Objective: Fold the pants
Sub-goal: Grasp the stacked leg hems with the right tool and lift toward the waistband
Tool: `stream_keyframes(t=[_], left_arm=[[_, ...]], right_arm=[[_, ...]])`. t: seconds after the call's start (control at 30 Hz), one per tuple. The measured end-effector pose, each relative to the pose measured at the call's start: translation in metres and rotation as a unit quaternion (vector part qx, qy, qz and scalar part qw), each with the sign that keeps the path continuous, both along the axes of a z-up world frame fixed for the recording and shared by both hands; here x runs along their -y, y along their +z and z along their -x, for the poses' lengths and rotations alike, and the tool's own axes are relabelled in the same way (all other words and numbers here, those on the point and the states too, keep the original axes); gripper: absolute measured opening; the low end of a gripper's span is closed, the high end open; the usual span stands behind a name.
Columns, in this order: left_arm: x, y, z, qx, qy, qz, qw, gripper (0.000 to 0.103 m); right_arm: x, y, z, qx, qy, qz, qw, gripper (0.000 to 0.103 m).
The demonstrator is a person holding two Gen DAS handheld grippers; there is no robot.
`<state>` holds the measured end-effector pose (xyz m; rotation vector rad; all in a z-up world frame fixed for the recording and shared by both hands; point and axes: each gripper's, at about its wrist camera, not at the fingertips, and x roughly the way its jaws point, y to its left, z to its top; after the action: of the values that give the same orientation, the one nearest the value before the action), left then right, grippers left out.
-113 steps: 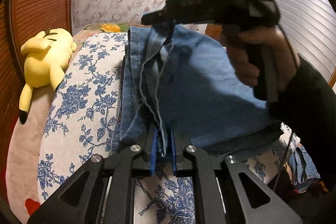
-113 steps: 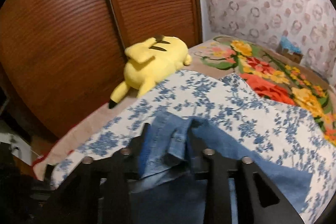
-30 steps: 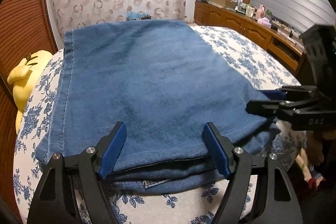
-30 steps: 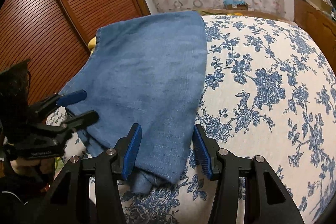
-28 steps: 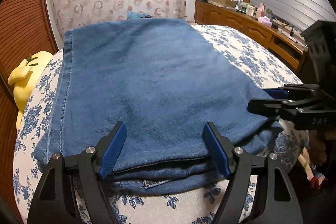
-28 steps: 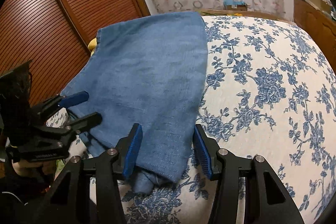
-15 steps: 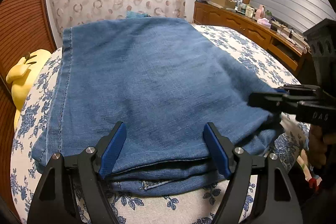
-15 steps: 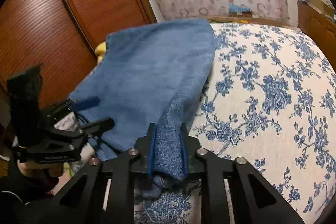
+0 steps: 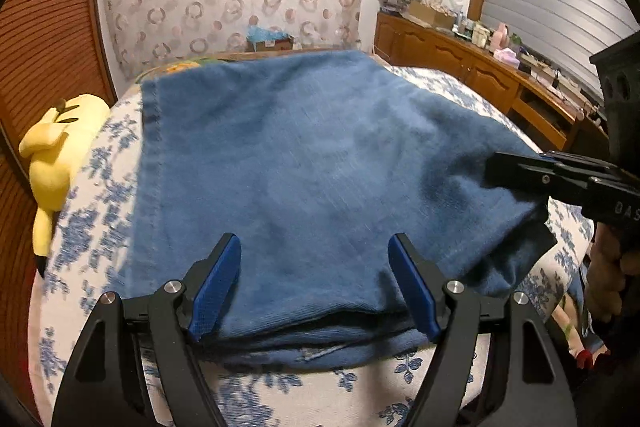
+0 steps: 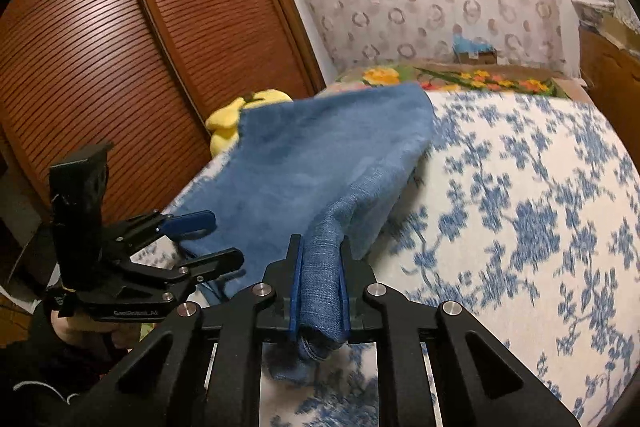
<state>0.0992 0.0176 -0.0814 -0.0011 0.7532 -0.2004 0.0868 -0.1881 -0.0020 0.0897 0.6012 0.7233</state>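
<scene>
Folded blue denim pants (image 9: 320,167) lie across the bed. My left gripper (image 9: 314,287) stands open at their near edge, its blue pads (image 9: 216,287) either side of the stacked layers without pressing them. My right gripper (image 10: 320,267) is closing, its pads pinching a bunched corner of the pants (image 10: 312,167) and holding it up off the bed. In the left wrist view the right gripper (image 9: 496,169) bites the raised right corner. In the right wrist view the left gripper (image 10: 224,239) is open at the far corner.
A bed cover with blue flowers (image 10: 520,227) lies under the pants. A yellow plush toy (image 9: 56,155) rests at the bed's left edge by louvred wooden doors (image 10: 120,67). A wooden dresser (image 9: 480,67) with small items runs along the right wall.
The right gripper's jaws closed on the near corner of the pants and lifted it, pulling that side of the fabric up. The left gripper stayed open at its edge.
</scene>
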Motion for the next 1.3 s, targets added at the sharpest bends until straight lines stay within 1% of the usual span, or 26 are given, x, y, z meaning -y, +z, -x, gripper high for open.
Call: stream_keyframes(t=[0.3,0.57,0.7,0.83,0.97,1.03,1.1,1.2,1.23,1.3], left_arm=[[-0.033,0.023,0.015,0.028,0.029,0.005,0.9992,0.077],[-0.081,0.038,0.033,0.047,0.081,0.011,0.9956,0.077],[-0.109,0.043,0.044,0.056,0.11,0.01,0.9923,0.077],[-0.135,0.046,0.055,0.063,0.139,0.011,0.9882,0.077],[-0.155,0.043,0.063,0.062,0.162,0.013,0.9847,0.077],[-0.161,0.041,0.064,0.06,0.171,0.012,0.9834,0.077],[-0.166,0.039,0.067,0.058,0.177,0.013,0.9824,0.077],[-0.168,0.038,0.067,0.058,0.178,0.015,0.9822,0.077],[-0.168,0.037,0.067,0.058,0.177,0.014,0.9825,0.077],[-0.166,0.036,0.067,0.059,0.173,0.013,0.9832,0.077]], right_arm=[[-0.026,0.022,0.0,0.032,0.032,-0.003,0.999,0.014],[-0.085,0.042,-0.006,0.061,0.095,-0.001,0.994,0.013],[-0.121,0.039,-0.015,0.066,0.132,0.006,0.989,0.013],[-0.16,0.025,-0.027,0.05,0.167,0.016,0.985,0.013],[-0.193,0.002,-0.038,0.023,0.197,0.036,0.979,0.013],[-0.201,-0.011,-0.045,0.007,0.206,0.044,0.977,0.013],[-0.203,-0.02,-0.052,-0.007,0.206,0.041,0.978,0.013],[-0.199,-0.019,-0.063,-0.012,0.198,0.029,0.98,0.014],[-0.198,-0.017,-0.067,-0.016,0.197,0.023,0.98,0.015],[-0.194,-0.011,-0.069,-0.016,0.192,0.022,0.981,0.027]])
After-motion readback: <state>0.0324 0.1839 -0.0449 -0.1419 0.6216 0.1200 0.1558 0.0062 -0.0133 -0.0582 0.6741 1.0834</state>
